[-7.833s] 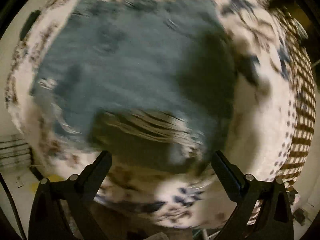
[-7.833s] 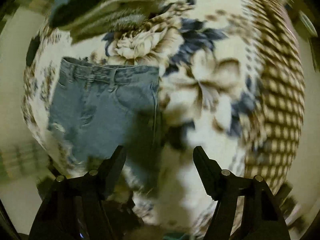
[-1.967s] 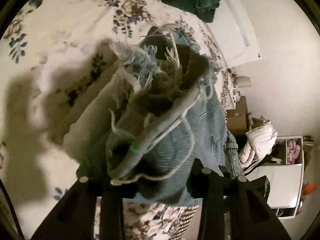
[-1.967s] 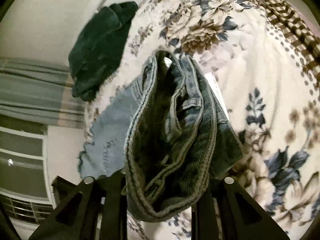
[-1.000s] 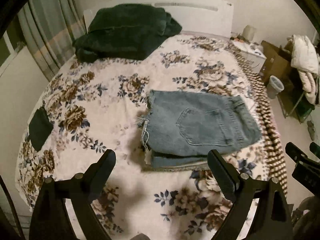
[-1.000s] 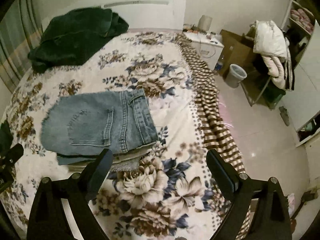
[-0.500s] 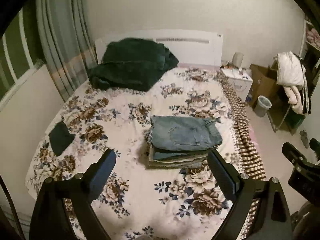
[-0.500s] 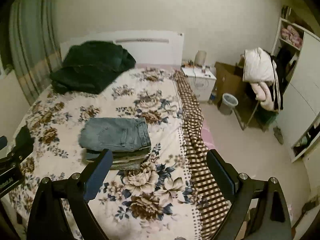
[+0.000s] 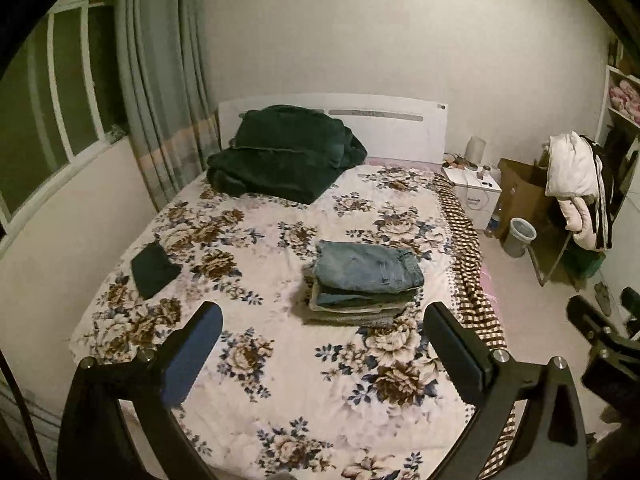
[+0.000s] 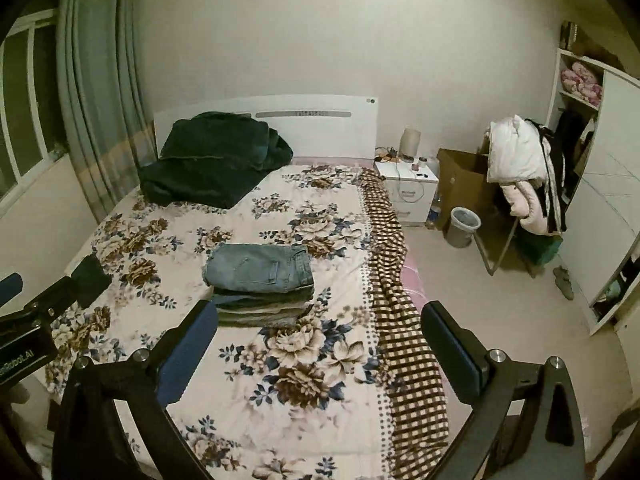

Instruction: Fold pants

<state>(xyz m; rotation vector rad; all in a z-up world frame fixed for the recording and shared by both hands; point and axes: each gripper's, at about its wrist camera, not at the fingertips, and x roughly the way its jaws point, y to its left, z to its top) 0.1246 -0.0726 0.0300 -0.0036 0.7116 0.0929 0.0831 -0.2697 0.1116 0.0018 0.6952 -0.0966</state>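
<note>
From the left wrist view, the left tool [image 9: 322, 326] hangs wide apart and holds nothing, well back from the bed [image 9: 280, 400]. Folded jeans [image 9: 366, 267] lie atop a stack of folded clothes [image 9: 356, 308] on the floral bedspread, with a dark green blanket [image 9: 280, 152] near the headboard. From the right wrist view, the right tool [image 10: 318, 322] is likewise spread wide and bare, the jeans [image 10: 258, 268] on the same stack [image 10: 260, 310], a nightstand [image 10: 408, 190] beside the bed.

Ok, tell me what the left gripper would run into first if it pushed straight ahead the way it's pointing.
Probably the floral bedspread, just short of the stack of folded pants. The left gripper is open, holds nothing, and points down at the bed; nothing else shows in that line. Depth is hard to judge through the fisheye.
</note>
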